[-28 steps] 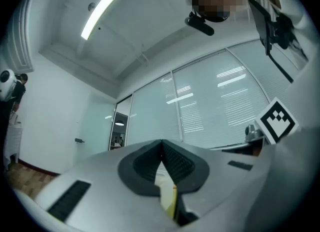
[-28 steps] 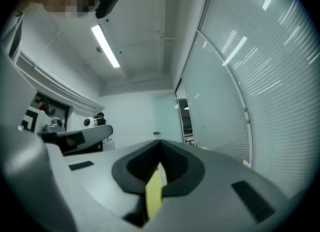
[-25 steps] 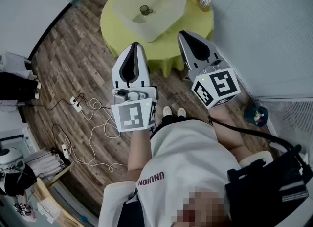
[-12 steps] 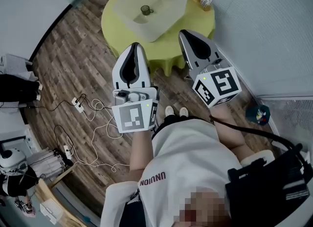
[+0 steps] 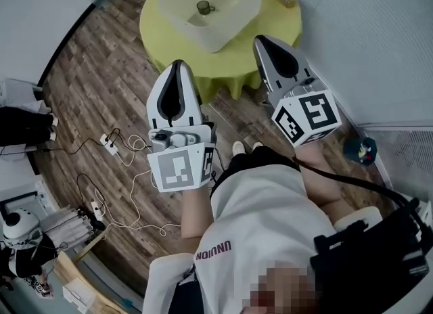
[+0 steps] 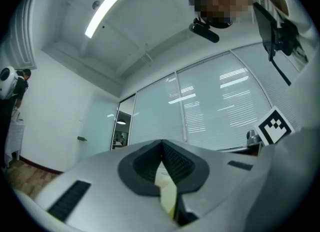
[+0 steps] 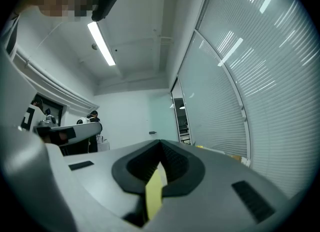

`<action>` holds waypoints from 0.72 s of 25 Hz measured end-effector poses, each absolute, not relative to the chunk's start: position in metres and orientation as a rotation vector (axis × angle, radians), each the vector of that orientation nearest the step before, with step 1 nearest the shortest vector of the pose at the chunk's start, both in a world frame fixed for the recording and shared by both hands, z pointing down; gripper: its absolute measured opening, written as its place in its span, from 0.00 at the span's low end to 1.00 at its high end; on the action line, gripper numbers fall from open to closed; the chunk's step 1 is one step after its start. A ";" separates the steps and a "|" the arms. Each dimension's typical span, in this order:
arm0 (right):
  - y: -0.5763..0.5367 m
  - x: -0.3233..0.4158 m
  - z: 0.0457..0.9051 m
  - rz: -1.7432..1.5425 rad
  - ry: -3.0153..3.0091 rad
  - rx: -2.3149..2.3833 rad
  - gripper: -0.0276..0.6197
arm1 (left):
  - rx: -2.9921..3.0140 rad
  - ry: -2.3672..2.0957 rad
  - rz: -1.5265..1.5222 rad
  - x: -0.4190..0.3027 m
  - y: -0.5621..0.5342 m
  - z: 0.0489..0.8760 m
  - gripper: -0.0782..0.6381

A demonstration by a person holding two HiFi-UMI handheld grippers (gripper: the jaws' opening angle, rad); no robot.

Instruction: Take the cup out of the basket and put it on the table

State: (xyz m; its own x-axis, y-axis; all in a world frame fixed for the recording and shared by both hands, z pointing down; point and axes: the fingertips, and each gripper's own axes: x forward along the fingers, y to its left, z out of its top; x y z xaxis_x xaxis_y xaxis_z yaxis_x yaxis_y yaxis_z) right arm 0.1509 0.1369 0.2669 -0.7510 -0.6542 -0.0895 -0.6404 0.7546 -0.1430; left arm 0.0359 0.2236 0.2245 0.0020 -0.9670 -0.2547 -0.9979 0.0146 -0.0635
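Yellow-green tabletop [image 5: 159, 35] ahead carries the translucent basket [image 5: 238, 20], and the cup [image 5: 202, 8] sits inside it. My left tool [image 5: 177, 65] and right tool [image 5: 260, 39] are both pinched closed on nothing, short of the edge. I'd open one before crossing the basket wall, then straddle the cup's side.

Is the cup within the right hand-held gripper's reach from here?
Probably not yet: the right hand-held gripper is shut and well short of the basket, though its open top leaves the cup clear.
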 end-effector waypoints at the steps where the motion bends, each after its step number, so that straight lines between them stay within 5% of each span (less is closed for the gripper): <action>1: 0.137 0.149 0.267 -0.150 2.814 -1.051 0.07 | -2.043 2.065 0.206 0.032 0.225 0.223 0.13; 18: 0.077 0.127 0.270 -0.169 2.773 -1.055 0.07 | -2.046 2.052 0.181 0.012 0.167 0.230 0.13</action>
State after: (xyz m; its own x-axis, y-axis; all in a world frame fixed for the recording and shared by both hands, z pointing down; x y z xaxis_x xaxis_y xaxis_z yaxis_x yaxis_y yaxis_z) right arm 0.1272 0.0765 0.2700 -0.7351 -0.6676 -0.1180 -0.6484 0.7432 -0.1653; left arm 0.0122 0.1669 0.2296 0.0075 -0.9673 -0.2536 -0.9967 0.0132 -0.0798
